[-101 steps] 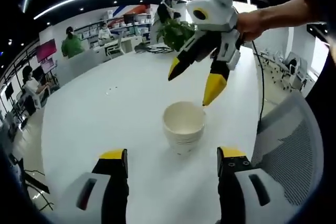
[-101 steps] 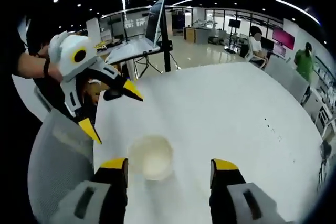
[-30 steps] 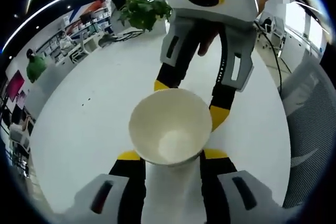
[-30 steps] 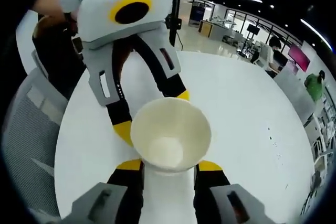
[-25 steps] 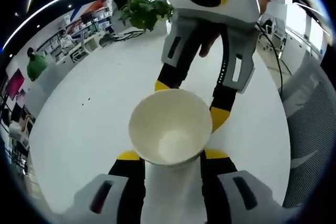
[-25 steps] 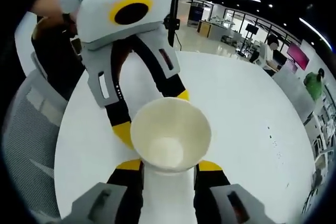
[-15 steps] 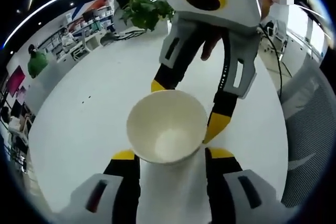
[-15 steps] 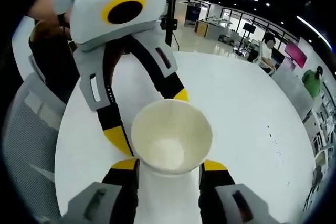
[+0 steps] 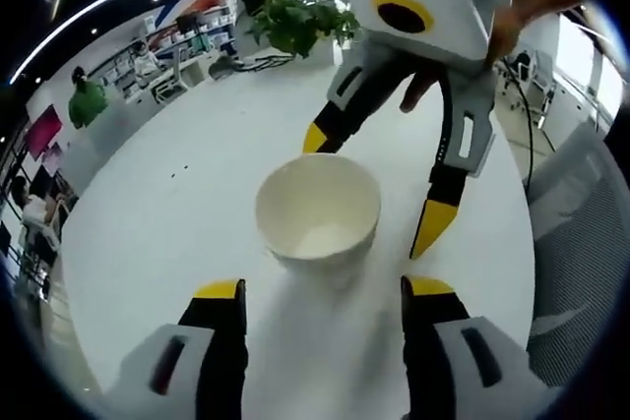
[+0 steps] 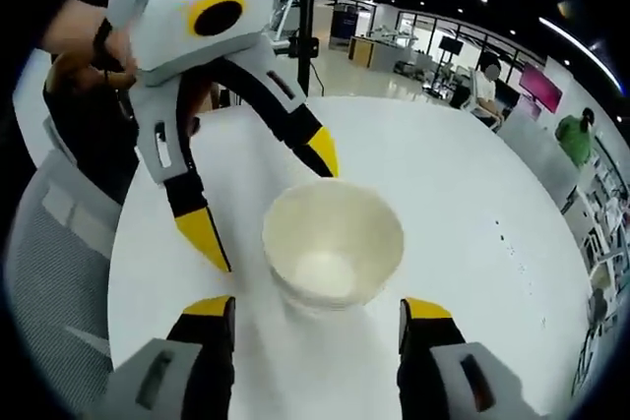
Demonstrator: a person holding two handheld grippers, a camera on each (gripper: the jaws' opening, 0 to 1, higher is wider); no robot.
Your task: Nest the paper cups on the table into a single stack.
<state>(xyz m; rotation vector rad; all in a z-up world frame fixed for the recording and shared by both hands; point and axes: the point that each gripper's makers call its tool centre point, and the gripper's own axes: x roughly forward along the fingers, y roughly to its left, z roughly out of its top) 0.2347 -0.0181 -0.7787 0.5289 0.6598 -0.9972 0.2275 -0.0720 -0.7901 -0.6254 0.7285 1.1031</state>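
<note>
In the left gripper view, the left gripper point(image 9: 320, 292) has its yellow-tipped jaws spread wide, holding nothing. Just beyond them the cup stack point(image 9: 318, 211) stands upright on the white table point(image 9: 167, 223), clear of both jaws. Past the cup the right gripper point(image 9: 379, 189) reaches in, a hand point(image 9: 512, 17) gripping it, its jaws also apart, straddling the cup without touching it.

In the right gripper view, the right gripper point(image 10: 318, 310) is likewise open and empty, the cup stack point(image 10: 333, 243) just ahead on the table point(image 10: 472, 204), and the left gripper point(image 10: 264, 199) spread on its far side.

A mesh chair point(image 9: 571, 272) sits beside the table. Farther off are a plant point(image 9: 300, 22) and an open office with seated people.
</note>
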